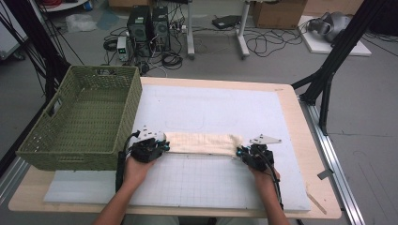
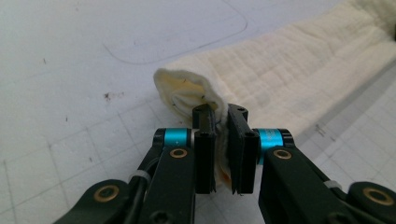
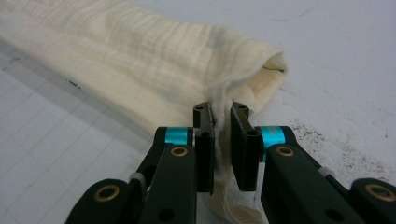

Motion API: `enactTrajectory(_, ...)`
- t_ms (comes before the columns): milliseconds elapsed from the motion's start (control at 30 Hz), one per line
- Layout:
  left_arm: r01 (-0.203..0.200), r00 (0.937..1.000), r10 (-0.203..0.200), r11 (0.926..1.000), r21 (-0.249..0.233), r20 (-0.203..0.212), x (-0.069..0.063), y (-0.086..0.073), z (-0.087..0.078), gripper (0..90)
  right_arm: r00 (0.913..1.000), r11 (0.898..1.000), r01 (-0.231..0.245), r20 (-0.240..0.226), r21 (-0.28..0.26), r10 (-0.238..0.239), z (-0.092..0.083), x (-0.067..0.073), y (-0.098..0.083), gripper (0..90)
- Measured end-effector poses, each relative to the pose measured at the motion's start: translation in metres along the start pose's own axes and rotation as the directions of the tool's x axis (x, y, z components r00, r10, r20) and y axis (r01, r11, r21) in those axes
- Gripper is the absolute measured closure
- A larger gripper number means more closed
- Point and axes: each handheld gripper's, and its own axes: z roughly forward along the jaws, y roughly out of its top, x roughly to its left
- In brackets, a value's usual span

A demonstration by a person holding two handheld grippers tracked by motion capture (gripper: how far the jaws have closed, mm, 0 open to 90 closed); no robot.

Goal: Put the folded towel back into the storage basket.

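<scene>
While both grippers' fingers [image 2: 205, 140] pinch the folded cloth [image 1: 202, 143], its ends (bunched) hide inside.

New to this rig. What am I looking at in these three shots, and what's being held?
No robot arm here: a person holds hand-held tongs, one in each hand. The high view looks down on the table from above the person's side. The other two pictures come from cameras riding on each of the tongs, looking along their black jaws. On the white mat lies a folded cream cloth, with a green basket at the left. The left tongs pinch one end of the cloth, the right tongs the other end; both are shut on it.
</scene>
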Motion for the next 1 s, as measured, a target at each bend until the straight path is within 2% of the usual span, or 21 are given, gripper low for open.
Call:
enactTrajectory(133,-0.021,0.9998,0.021,0.9994,-0.027,0.008,-0.003,0.002,-0.005,81.8,0.9995,1.000,0.029,0.016,0.010,-0.029,-0.002,0.001,0.002,81.9)
enactTrajectory(400,-0.037,0.9989,0.039,0.9967,-0.073,0.026,-0.009,0.012,-0.017,82.0,0.9969,0.998,0.068,0.040,0.012,-0.068,-0.010,0.004,0.006,81.9)
enactTrajectory(867,-0.067,0.9956,0.076,0.9853,-0.157,0.054,-0.020,0.029,-0.039,82.1,0.9977,0.995,0.066,0.017,-0.077,-0.065,-0.042,-0.001,0.021,81.9)
enactTrajectory(1000,-0.075,0.9948,0.087,0.9780,-0.194,0.053,-0.023,0.037,-0.052,82.1,0.9983,0.991,0.059,0.005,-0.120,-0.058,-0.053,-0.001,0.027,81.8)
